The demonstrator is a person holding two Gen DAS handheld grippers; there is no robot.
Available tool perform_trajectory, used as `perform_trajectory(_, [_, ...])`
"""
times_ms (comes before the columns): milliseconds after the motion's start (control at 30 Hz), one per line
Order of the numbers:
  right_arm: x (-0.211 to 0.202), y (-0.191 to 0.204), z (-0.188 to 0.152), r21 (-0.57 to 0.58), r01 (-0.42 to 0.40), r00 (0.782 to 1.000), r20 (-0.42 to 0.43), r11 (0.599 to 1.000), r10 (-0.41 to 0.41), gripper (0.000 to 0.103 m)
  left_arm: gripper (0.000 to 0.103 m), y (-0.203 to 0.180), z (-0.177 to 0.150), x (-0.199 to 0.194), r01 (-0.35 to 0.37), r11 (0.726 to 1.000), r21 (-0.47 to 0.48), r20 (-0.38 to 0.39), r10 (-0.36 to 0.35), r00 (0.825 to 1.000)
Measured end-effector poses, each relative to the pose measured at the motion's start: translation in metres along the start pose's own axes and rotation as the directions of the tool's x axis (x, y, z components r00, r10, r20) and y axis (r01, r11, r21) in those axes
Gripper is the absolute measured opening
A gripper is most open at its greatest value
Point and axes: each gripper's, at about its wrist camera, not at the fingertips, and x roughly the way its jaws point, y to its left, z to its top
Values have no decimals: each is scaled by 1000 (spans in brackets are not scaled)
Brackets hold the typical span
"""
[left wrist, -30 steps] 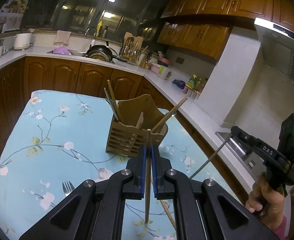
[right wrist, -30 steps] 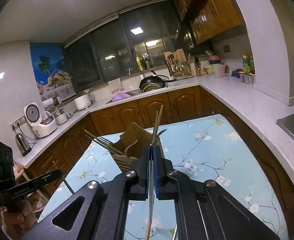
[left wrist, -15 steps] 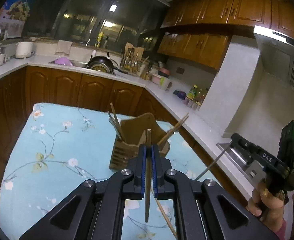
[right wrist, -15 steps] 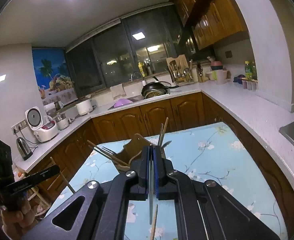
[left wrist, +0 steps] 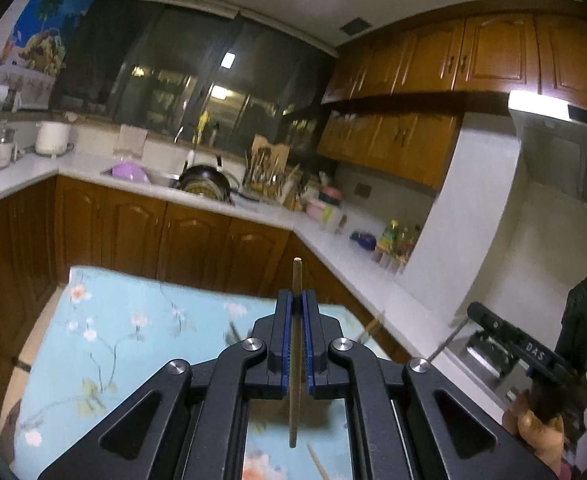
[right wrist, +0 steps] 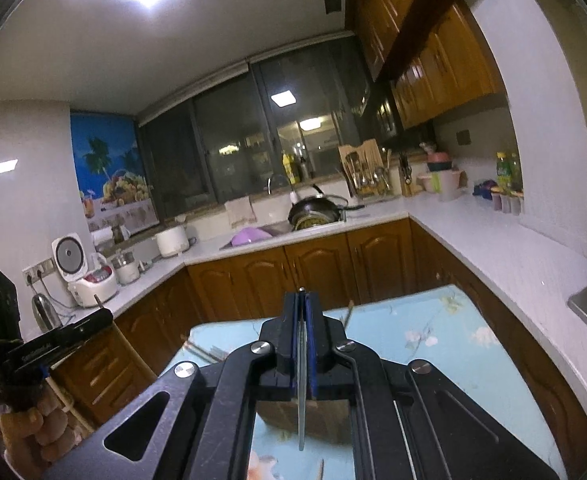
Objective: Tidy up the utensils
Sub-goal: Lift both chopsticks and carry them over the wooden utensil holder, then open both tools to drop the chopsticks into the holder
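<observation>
left wrist view: the left claw (left wrist: 296, 312), with black arms and blue pads, is occupying the lower centre of the frame and is clamping a thin round wooden chopstick (left wrist: 295, 280). the chopstick is standing nearly upright between the pads, its blunt tip poking above them and its lower end hanging below. beneath the claw the counter with the light blue floral cloth (left wrist: 125, 332) is filling the lower left of the frame. at the lower right of the frame a hand (left wrist: 541, 436) is gripping the black handle of the right claw (left wrist: 473, 312), from which a slim grey metal utensil (left wrist: 445, 344) is slanting down to the left.

right wrist view: the right claw is sitting in the lower centre of the frame, its blue pads pressing together on that slim grey metal utensil, seen edge-on and running vertically through the pads. just under the claw a brown wooden slatted utensil holder (right wrist: 325, 420) is resting on the floral counter, largely hidden by the arms, with stick ends (right wrist: 201, 352) showing at the claw's left. at the lower left of the frame the other hand (right wrist: 33, 436) is holding the left claw, which is carrying the pale chopstick.
</observation>
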Motion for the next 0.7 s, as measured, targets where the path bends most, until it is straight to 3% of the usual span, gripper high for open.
perform_trajectory(367, [33, 0, 17, 3, 22, 998, 59, 1000, -22, 4, 3, 22, 3, 52, -48, 999, -24, 97, 50, 994])
perform_trajectory(533, [55, -1, 7, 13, 42, 998, 51, 999, -42, 4, 3, 25, -10, 86, -79, 995, -57, 89, 84, 992])
perform_trajectory(700, [71, -10, -12, 36, 51, 998, 21, 998, -51, 4, 3, 16, -36, 120, -101, 994, -30, 62, 103, 993])
